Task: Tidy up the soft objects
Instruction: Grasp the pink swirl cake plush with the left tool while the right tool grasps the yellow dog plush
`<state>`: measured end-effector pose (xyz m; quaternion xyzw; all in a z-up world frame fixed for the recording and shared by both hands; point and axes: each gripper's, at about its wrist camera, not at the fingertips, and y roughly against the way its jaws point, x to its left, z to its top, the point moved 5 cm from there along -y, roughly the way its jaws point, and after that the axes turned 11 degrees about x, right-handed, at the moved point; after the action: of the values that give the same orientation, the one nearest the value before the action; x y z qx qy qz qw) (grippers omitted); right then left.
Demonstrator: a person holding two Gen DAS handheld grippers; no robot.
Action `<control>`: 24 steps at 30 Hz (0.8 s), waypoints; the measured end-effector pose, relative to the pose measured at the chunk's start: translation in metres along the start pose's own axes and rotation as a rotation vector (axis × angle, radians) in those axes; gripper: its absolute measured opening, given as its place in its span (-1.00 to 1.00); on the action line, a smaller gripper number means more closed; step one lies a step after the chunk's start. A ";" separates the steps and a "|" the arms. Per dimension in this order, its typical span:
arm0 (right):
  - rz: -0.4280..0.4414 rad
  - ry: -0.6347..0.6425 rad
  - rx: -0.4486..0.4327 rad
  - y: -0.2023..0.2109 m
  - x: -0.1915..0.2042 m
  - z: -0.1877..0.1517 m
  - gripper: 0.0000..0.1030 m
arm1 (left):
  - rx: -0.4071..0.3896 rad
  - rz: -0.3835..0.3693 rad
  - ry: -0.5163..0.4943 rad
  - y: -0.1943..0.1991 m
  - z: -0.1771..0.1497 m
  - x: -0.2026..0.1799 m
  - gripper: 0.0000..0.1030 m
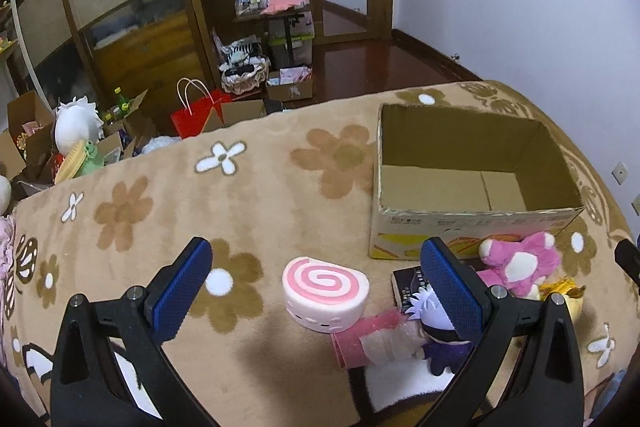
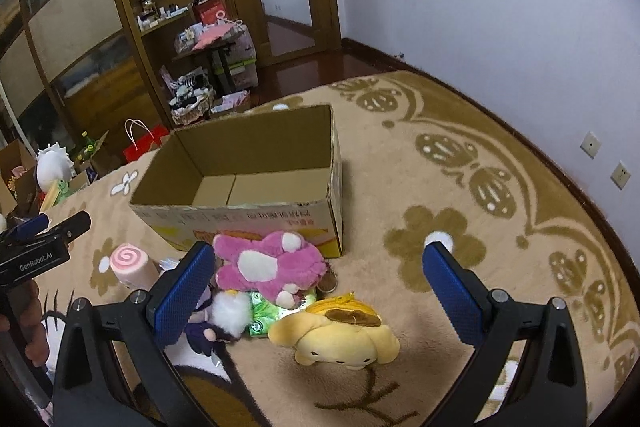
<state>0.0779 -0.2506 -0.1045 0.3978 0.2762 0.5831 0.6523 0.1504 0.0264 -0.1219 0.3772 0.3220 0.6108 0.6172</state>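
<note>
While both tools, left tool (image 1: 316, 283) and right tool (image 2: 320, 279), hover spread wide and empty-handed, the cardboard box (image 2: 256, 163) sits bare, and the swirl-roll plush (image 1: 325, 294), pink plush (image 2: 268, 269) and yellow dog plush (image 2: 340, 339) wait on the floral blanket (image 2: 400, 187) — nothing packed yet!

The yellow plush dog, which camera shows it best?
The right wrist view: the yellow plush dog lies whole and unobstructed on the rug, between the open right claw's fingers. The left wrist view catches only a sliver of it, behind that claw's finger and beside the pink plush.
</note>
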 end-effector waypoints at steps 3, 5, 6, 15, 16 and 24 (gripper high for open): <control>0.002 -0.010 0.025 -0.016 -0.002 -0.005 1.00 | 0.025 -0.010 0.015 -0.016 -0.004 0.000 1.00; 0.003 -0.018 0.042 -0.026 -0.005 -0.009 1.00 | 0.041 -0.006 0.017 -0.026 -0.007 0.000 1.00; 0.003 -0.024 0.049 -0.030 -0.006 -0.011 1.00 | 0.046 -0.006 0.018 -0.028 -0.008 0.002 1.00; 0.013 -0.070 0.131 -0.066 -0.021 -0.029 1.00 | 0.109 -0.014 0.029 -0.063 -0.021 0.003 1.00; 0.015 -0.071 0.139 -0.069 -0.022 -0.031 1.00 | 0.118 -0.012 0.029 -0.067 -0.023 0.002 1.00; 0.018 -0.079 0.185 -0.085 -0.024 -0.042 1.00 | 0.155 -0.010 0.021 -0.084 -0.033 -0.003 1.00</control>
<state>0.0855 -0.2660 -0.2007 0.4818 0.2992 0.5448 0.6177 0.1653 0.0281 -0.2110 0.4159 0.3766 0.5849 0.5858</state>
